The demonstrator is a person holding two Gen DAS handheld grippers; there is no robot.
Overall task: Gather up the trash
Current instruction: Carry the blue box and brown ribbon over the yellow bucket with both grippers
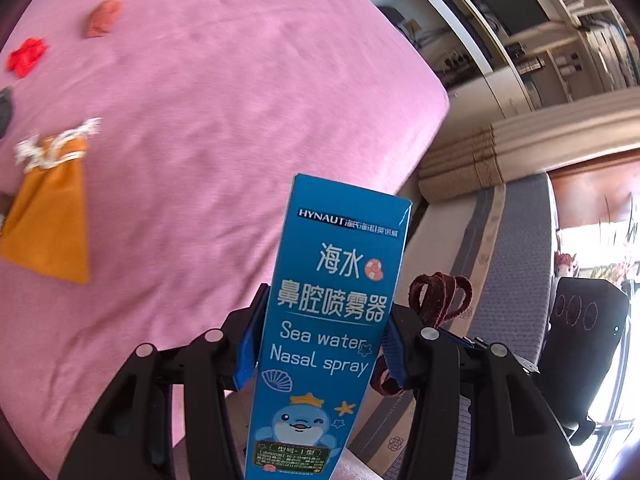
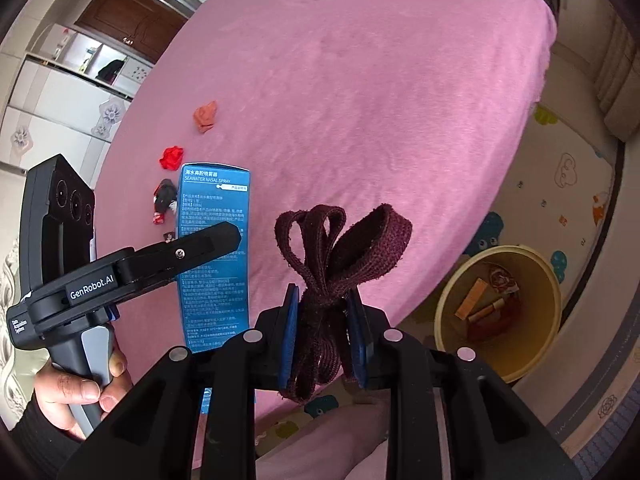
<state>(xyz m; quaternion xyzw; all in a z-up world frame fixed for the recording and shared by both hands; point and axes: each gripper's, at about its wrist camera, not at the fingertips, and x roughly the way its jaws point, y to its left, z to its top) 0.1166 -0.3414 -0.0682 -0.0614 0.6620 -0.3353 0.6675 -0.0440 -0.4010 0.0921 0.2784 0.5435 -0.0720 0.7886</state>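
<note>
- Left gripper [image 1: 320, 344] is clamped on a tall blue nasal spray box [image 1: 324, 320], blue pads pressed against both narrow sides. The box stands upright and its bottom end runs out of the left wrist view, so you can't see how far down it goes.
- Right gripper [image 2: 326, 340] is squeezed tight on a dark maroon strap [image 2: 340, 248], bunched at the pads with the loops fanning out above. The lower loops hang down in front of the gripper body.
- Box front has a cartoon dolphin, "Sea water Nasal spray" and Chinese text; the small print on the back is too tiny to read.
- Both items are held up over the near edge of the pink bed [image 2: 380, 100].
- Yellow bin [image 2: 500, 312] sits on the floor just beside the bed, with some scraps inside that are hard to identify.
- Still lying on the bed: an orange pouch [image 1: 52, 224], a red crumpled bit [image 2: 172, 157], a salmon-coloured one [image 2: 206, 116] and a dark wrapper [image 2: 165, 196], half hidden behind the box.
- A hand [image 2: 76, 384] holds the left gripper's handle, sleeve cut off at the frame edge.
</note>
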